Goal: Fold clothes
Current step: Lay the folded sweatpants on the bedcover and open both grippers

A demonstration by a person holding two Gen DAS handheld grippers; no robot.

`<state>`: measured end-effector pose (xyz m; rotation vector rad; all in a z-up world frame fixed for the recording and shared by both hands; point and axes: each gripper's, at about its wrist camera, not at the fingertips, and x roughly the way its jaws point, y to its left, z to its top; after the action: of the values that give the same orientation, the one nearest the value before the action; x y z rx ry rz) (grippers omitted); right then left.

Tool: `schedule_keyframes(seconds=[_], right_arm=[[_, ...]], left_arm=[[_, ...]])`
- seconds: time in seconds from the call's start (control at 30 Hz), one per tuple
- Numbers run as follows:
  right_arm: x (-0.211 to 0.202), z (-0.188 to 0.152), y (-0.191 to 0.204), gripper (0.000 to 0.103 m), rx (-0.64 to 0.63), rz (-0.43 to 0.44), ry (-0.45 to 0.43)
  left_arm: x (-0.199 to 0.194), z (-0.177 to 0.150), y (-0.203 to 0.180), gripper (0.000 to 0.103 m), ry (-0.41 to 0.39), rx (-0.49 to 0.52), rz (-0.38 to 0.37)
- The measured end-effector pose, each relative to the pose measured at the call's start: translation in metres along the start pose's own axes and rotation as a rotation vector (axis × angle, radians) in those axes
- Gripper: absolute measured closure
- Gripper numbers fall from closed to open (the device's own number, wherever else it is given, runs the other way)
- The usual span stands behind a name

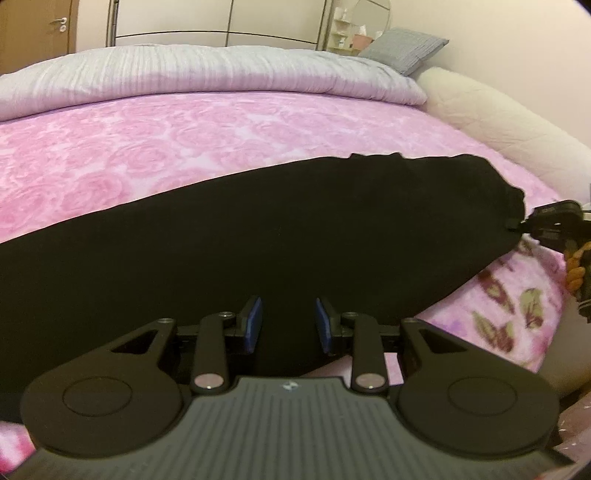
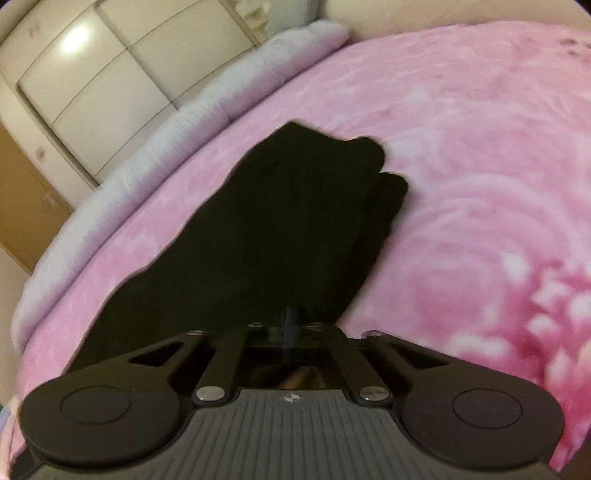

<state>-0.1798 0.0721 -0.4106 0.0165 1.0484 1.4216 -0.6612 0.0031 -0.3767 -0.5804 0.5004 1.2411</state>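
A black garment lies stretched across the pink rose-patterned bedspread. My left gripper is open, its blue pads low over the garment's near edge, holding nothing. My right gripper is shut on the garment's edge; the cloth runs away from it across the bedspread. The right gripper also shows in the left wrist view, pinching the garment's far right corner.
A folded lilac-grey duvet lies along the far side of the bed. A grey pillow and a cream headboard cushion are at the right. A white wardrobe and a wooden door stand behind.
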Motion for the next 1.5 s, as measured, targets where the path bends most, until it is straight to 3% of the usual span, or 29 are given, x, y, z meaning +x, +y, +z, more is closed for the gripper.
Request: schedule_keyframes(seconds=[0.1, 0.13, 0.17, 0.2, 0.23, 0.27, 0.37, 0.43, 0.5, 0.67, 1.03, 1.3, 1.43, 1.5], right_arm=[[-0.011, -0.001, -0.003, 0.103, 0.021, -0.025, -0.001], [-0.017, -0.002, 0.000, 0.098, 0.017, -0.034, 0.000], [-0.023, -0.005, 0.009, 0.083, -0.020, -0.050, 0.011], [-0.026, -0.008, 0.017, 0.056, -0.054, -0.069, 0.027], [-0.030, -0.014, 0.026, 0.041, -0.086, -0.096, 0.048], [-0.034, -0.022, 0.036, 0.032, -0.113, -0.106, 0.063], [-0.045, -0.053, 0.065, 0.033, -0.191, -0.070, 0.139], [-0.052, -0.077, 0.088, 0.032, -0.252, -0.072, 0.198], [-0.063, -0.092, 0.109, 0.028, -0.318, -0.077, 0.208], [-0.103, -0.113, 0.151, 0.016, -0.473, -0.091, 0.132], [-0.146, -0.133, 0.165, 0.015, -0.563, -0.209, 0.099], [-0.186, -0.136, 0.169, 0.015, -0.573, -0.159, 0.048], [-0.204, -0.136, 0.169, 0.015, -0.567, -0.134, 0.034], [-0.206, -0.135, 0.168, 0.015, -0.551, -0.121, 0.037]], left_arm=[[-0.009, -0.004, 0.013, 0.075, 0.011, -0.056, 0.063], [-0.013, -0.005, 0.017, 0.072, 0.017, -0.079, 0.087], [-0.017, -0.008, 0.020, 0.071, 0.024, -0.107, 0.106], [-0.022, -0.010, 0.023, 0.070, 0.030, -0.139, 0.123], [-0.028, -0.013, 0.025, 0.069, 0.033, -0.177, 0.131], [-0.035, -0.017, 0.027, 0.069, 0.035, -0.220, 0.135], [-0.053, -0.024, 0.028, 0.064, 0.047, -0.293, 0.156], [-0.065, -0.027, 0.025, 0.054, 0.074, -0.316, 0.192], [-0.080, -0.028, 0.021, 0.053, 0.083, -0.320, 0.235], [-0.124, -0.028, 0.012, 0.043, 0.037, -0.301, 0.303], [-0.176, -0.043, -0.012, 0.042, -0.003, -0.233, 0.425], [-0.208, -0.049, -0.032, 0.039, -0.048, -0.195, 0.424], [-0.214, -0.051, -0.029, 0.039, -0.082, -0.219, 0.373], [-0.216, -0.052, -0.015, 0.042, -0.111, -0.285, 0.305]])
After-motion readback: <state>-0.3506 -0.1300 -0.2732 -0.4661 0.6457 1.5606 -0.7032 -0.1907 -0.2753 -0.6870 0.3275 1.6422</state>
